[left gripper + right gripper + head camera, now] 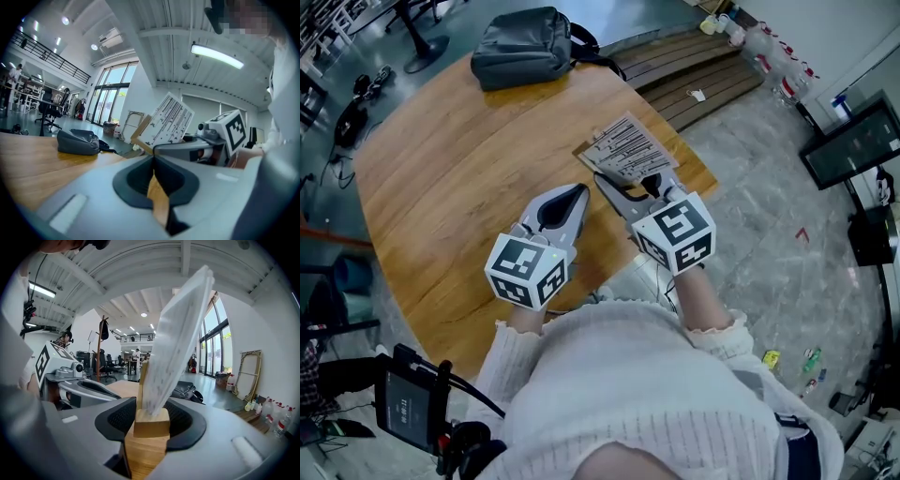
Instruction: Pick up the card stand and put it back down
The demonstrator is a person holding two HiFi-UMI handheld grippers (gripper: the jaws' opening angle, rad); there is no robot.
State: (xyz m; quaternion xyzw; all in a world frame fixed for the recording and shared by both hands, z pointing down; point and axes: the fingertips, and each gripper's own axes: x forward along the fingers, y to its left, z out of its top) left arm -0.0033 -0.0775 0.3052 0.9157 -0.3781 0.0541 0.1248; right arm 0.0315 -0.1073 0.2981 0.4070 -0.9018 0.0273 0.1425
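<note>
On the wooden table (441, 187), well apart from the dark backpack (523, 47), the card stand (626, 148) is clamped by its wooden base in the right gripper (628, 184). The left gripper (578, 194) is kept clenched on nothing, just beside it.

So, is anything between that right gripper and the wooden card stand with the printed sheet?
Nothing visible does: the wooden card stand already has its block base between the pads of the right gripper. The round wooden table around it looks bare; the dark grey bag lies at its far edge.
</note>
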